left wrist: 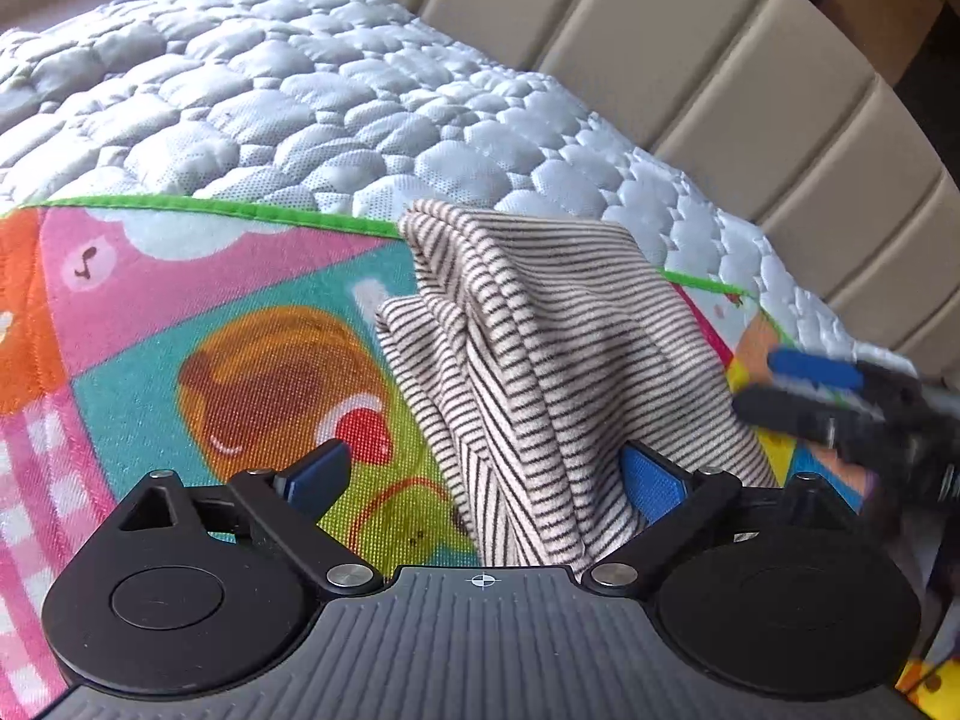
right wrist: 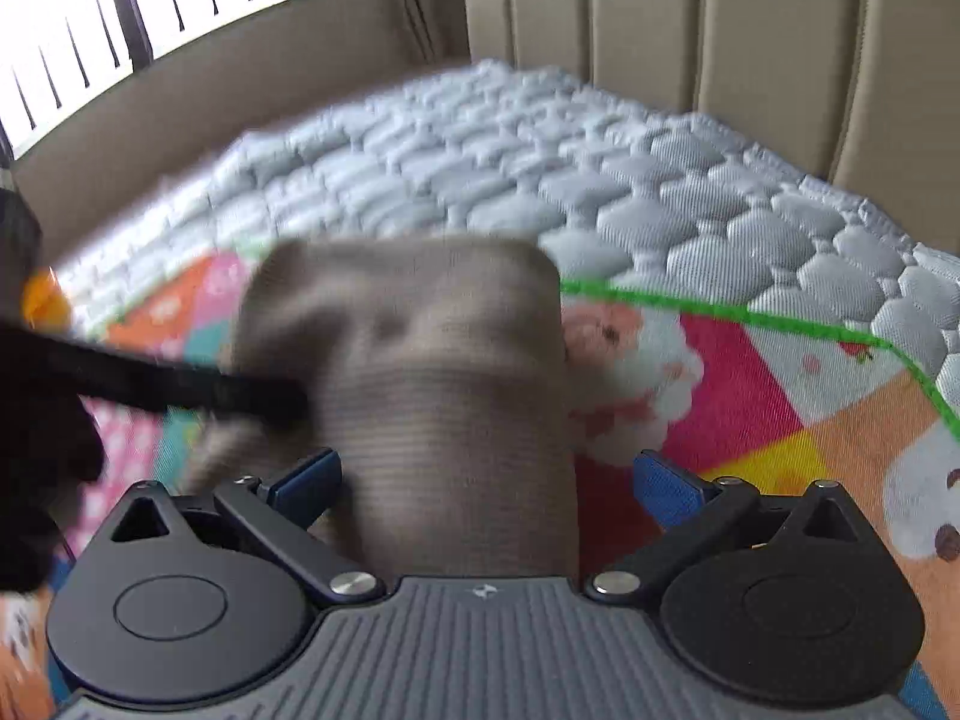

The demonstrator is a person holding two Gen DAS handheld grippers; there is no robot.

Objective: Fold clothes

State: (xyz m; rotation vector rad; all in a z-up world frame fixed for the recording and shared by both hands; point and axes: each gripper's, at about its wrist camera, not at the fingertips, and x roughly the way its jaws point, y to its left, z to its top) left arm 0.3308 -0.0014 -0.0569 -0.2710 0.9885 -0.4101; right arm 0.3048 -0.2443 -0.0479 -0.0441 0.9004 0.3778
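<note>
A beige garment with thin dark stripes (left wrist: pixel 540 348) lies bunched and partly folded on a colourful cartoon mat (left wrist: pixel 240 360). My left gripper (left wrist: pixel 486 474) is open, its blue pads (left wrist: pixel 651 480) wide apart, and the cloth runs between them without being pinched. My right gripper (left wrist: pixel 822 390) shows blurred at the right edge of the left wrist view, beside the garment. In the right wrist view the garment (right wrist: pixel 432 372) is motion-blurred and lies between the open jaws of my right gripper (right wrist: pixel 486 480). The left gripper's finger (right wrist: pixel 180 387) crosses in from the left and touches the cloth.
The mat (right wrist: pixel 780 420) with a green border lies on a grey quilted mattress (left wrist: pixel 300 102). A beige padded headboard (left wrist: pixel 750 78) runs behind the bed. A barred window (right wrist: pixel 150 0) is at the far left of the right wrist view.
</note>
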